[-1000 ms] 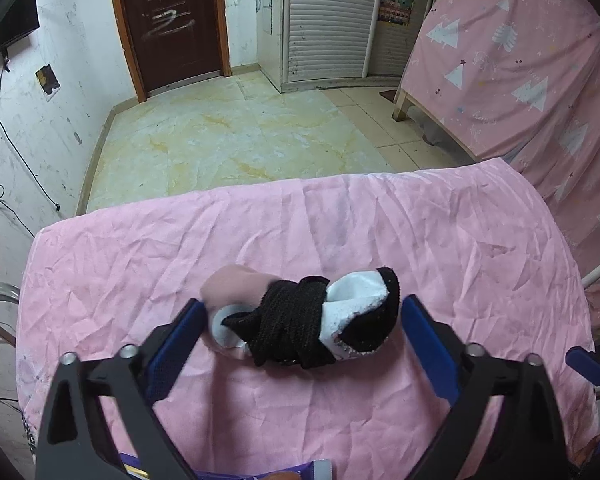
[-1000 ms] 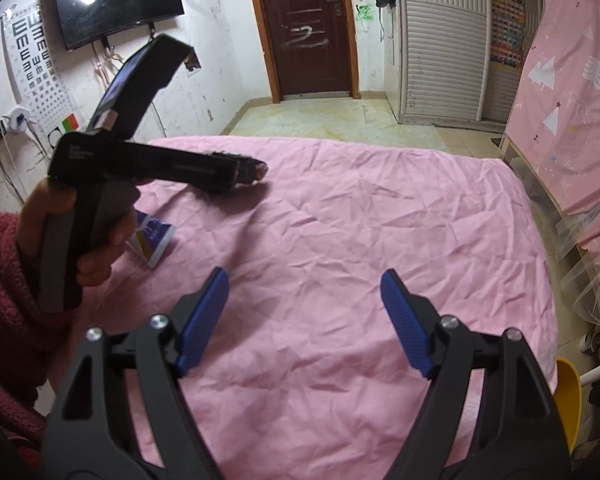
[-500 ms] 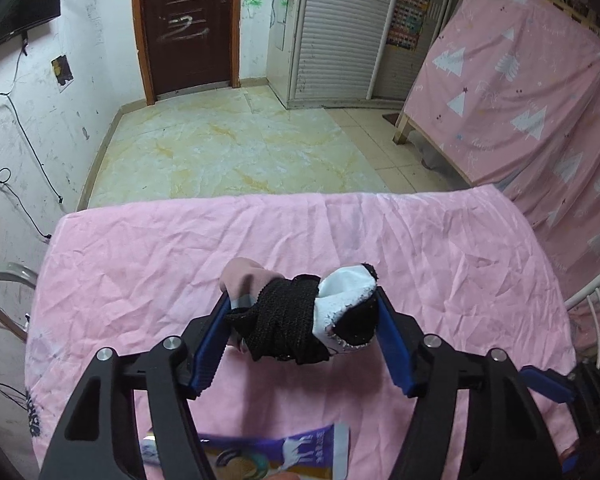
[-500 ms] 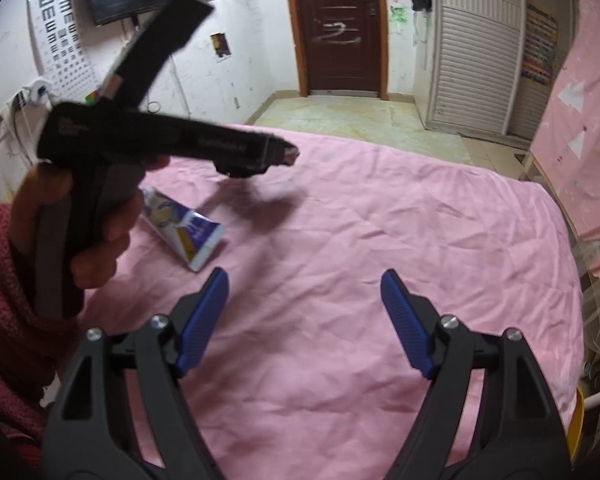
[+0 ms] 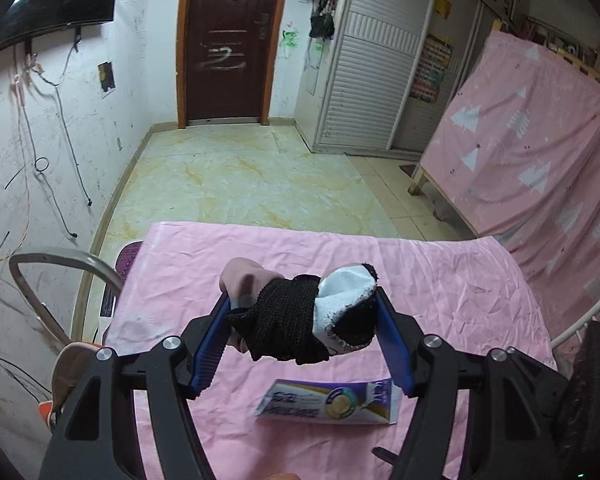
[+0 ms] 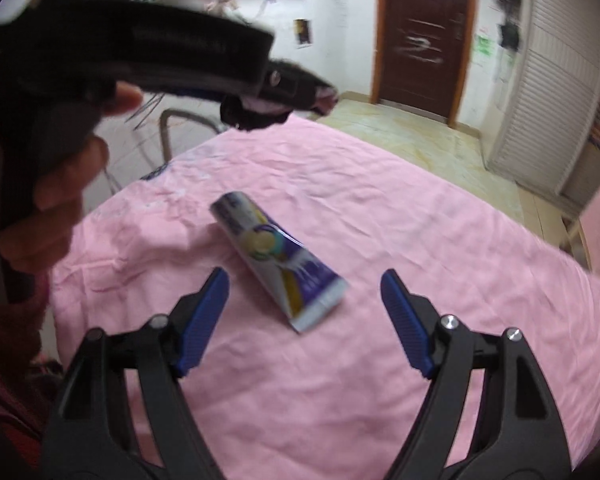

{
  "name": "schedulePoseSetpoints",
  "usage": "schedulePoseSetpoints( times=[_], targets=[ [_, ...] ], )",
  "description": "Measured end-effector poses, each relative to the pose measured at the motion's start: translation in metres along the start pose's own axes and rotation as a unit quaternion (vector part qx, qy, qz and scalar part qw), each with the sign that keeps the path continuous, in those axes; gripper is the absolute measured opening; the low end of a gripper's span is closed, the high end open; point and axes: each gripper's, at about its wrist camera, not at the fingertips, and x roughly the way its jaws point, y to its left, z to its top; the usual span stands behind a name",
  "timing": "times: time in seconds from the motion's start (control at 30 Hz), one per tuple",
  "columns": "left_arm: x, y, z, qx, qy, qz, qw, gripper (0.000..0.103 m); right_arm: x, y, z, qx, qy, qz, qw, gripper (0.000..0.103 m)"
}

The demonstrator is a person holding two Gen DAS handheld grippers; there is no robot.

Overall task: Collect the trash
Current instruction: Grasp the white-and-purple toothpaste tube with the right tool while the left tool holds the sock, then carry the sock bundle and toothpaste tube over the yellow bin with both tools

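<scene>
Holding a bundle of socks (image 5: 300, 320) clamped between its blue fingers, the left gripper (image 5: 302, 336) carries the load clear above the pink-covered table (image 5: 440, 272); the bundle is black knit with white and pink parts, and its lower folds hang below the jaw line. Beneath and slightly ahead of this gripper lies a toothpaste tube (image 5: 328, 402), flat on the cloth. To the right, the right gripper (image 6: 304, 312) stands wide and empty, the same toothpaste tube (image 6: 278, 266) just ahead of its fingertips and lying slantwise between them.

Risk: the soft bundle is pinched only at its sides, so a loose fold could likely slip free if the grip eases or the gripper swings. The tube is flat and slick; jaws closing across its slanted length may skate it along the cloth.

Room: the table's left edge lies near the left gripper, a metal chair frame (image 5: 60, 276) just beyond it. Ahead and right of the tube the cloth is open.
</scene>
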Motion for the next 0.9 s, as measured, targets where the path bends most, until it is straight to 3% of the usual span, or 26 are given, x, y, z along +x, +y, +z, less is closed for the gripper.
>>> schedulePoseSetpoints(
  times=[0.43,0.5,0.67,0.8,0.9],
  targets=[
    [-0.011,0.047,-0.010,-0.035,-0.008,0.024,0.9991,0.059,0.042,0.030,0.021,-0.062,0.032,0.004,0.998,0.075],
    [-0.010,0.050,-0.012,-0.037,-0.006,0.025,0.9990,0.059,0.047,0.032,0.021,-0.064,0.038,0.002,0.997,0.061],
    [-0.009,0.052,-0.017,-0.042,-0.004,0.025,0.9988,0.059,0.057,0.032,0.021,-0.056,0.052,0.015,0.997,0.043],
    [-0.008,0.050,-0.021,-0.044,-0.001,0.025,0.9987,0.059,0.054,0.029,0.020,-0.048,0.048,0.012,0.998,0.034],
    [-0.012,0.048,-0.023,-0.043,-0.003,0.025,0.9988,0.059,0.047,0.020,0.020,-0.030,0.041,0.006,0.999,0.034]
  ],
)
